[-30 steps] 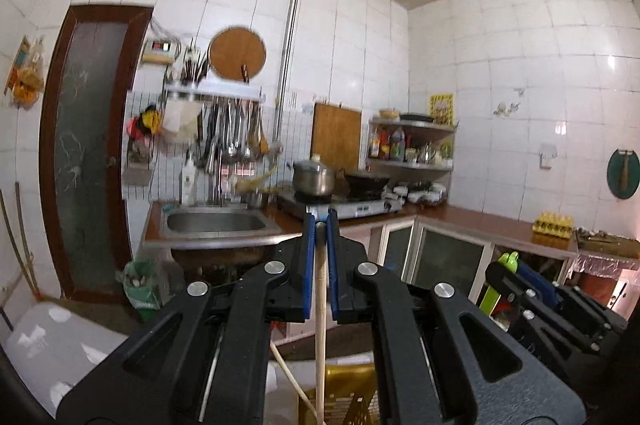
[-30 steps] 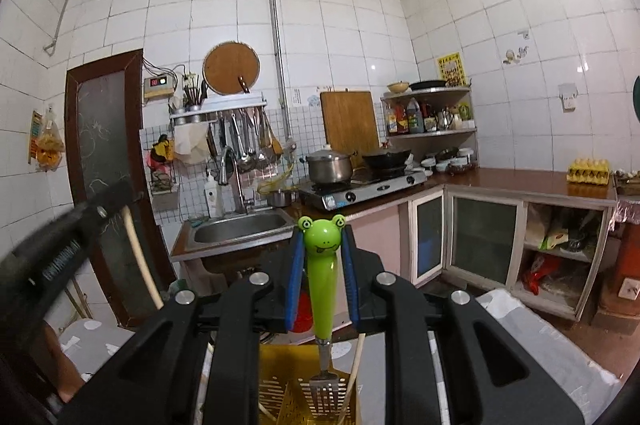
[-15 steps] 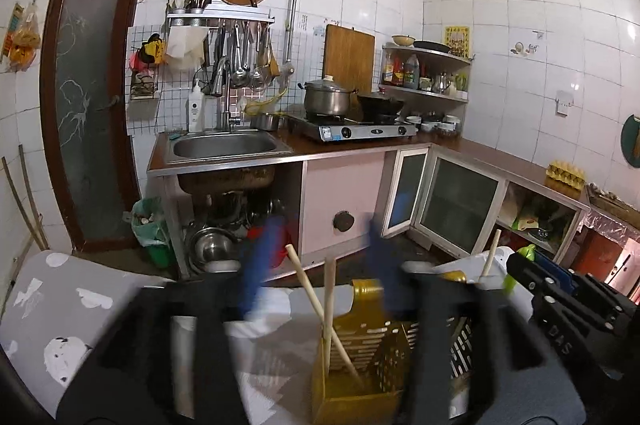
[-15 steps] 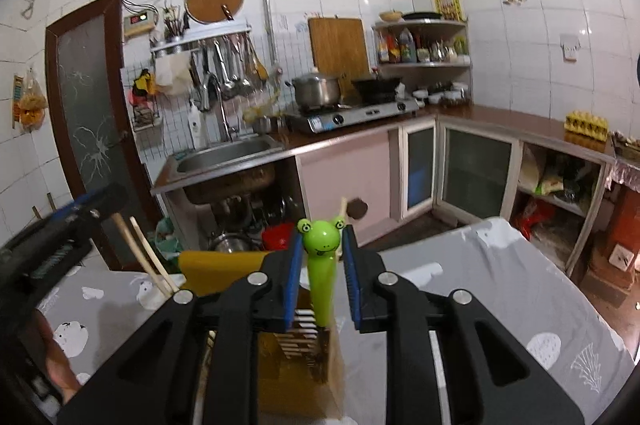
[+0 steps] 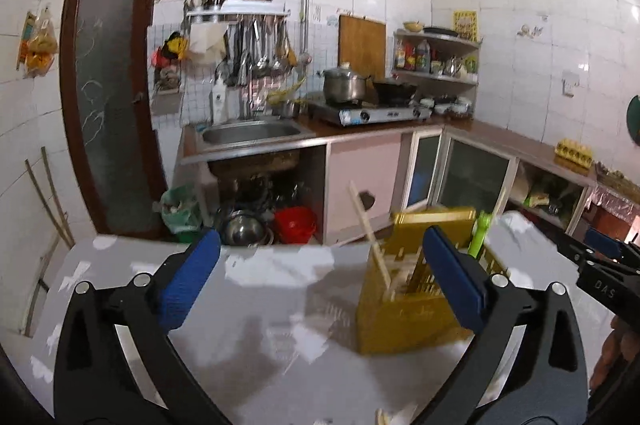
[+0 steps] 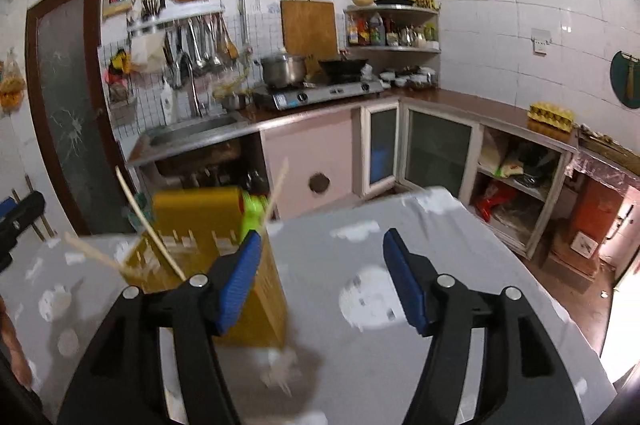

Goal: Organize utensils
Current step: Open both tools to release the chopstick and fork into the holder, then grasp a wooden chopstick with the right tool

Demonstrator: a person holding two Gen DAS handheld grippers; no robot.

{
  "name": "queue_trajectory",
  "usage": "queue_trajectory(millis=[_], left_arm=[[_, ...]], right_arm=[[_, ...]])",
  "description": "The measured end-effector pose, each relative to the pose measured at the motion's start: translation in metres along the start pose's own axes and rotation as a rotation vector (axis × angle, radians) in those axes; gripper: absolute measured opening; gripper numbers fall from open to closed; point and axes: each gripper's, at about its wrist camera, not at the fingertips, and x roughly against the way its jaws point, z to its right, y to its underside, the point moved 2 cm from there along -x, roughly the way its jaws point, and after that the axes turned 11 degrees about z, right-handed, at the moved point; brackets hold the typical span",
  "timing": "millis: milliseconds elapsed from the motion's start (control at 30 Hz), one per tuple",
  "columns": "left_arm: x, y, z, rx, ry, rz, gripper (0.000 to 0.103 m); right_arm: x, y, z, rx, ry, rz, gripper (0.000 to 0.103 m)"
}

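Observation:
A yellow slotted utensil holder (image 5: 416,289) stands on the grey patterned table; it also shows in the right wrist view (image 6: 224,265). Wooden chopsticks (image 5: 370,229) lean out of it, seen again in the right wrist view (image 6: 148,221). A green frog-handled utensil (image 6: 253,215) stands in the holder, also in the left wrist view (image 5: 480,233). My left gripper (image 5: 320,273) is open and empty, left of the holder. My right gripper (image 6: 322,277) is open and empty, right of the holder.
The grey table (image 6: 360,305) has a far edge and a right edge. Beyond it are a sink counter (image 5: 248,137), a gas stove with pots (image 5: 372,105), glass-door cabinets (image 6: 440,145) and a brown door (image 5: 112,97). Something pale lies at the table's near edge (image 5: 384,417).
Both grippers have opened and let go: the left released the chopstick, the right released the frog utensil, both now in the holder. Both grippers pulled back and tilted down.

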Motion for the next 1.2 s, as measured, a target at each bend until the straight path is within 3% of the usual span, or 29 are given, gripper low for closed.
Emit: queue_trajectory(millis=[400, 700, 833, 967, 1100, 1200], left_arm=[[0.010, 0.099, -0.001, -0.035, -0.002, -0.216, 0.098], [0.009, 0.153, 0.004, -0.052, -0.014, -0.339, 0.098], [0.005, 0.161, 0.000, -0.015, -0.016, -0.375, 0.098], [0.005, 0.164, 0.001, -0.019, -0.015, -0.386, 0.098], [0.002, 0.172, 0.002, 0.006, -0.003, -0.424, 0.098], [-0.002, 0.180, 0.000, 0.043, 0.001, -0.478, 0.098]], right_arm=[[0.002, 0.102, -0.012, 0.001, 0.019, -0.241, 0.063], [0.000, 0.139, -0.023, -0.006, 0.026, -0.365, 0.061], [-0.003, 0.149, -0.029, -0.030, 0.005, -0.419, 0.036], [-0.003, 0.156, -0.033, -0.033, 0.021, -0.425, 0.032], [-0.004, 0.156, -0.041, -0.005, -0.003, -0.416, 0.011], [-0.005, 0.156, -0.041, 0.017, -0.018, -0.404, 0.011]])
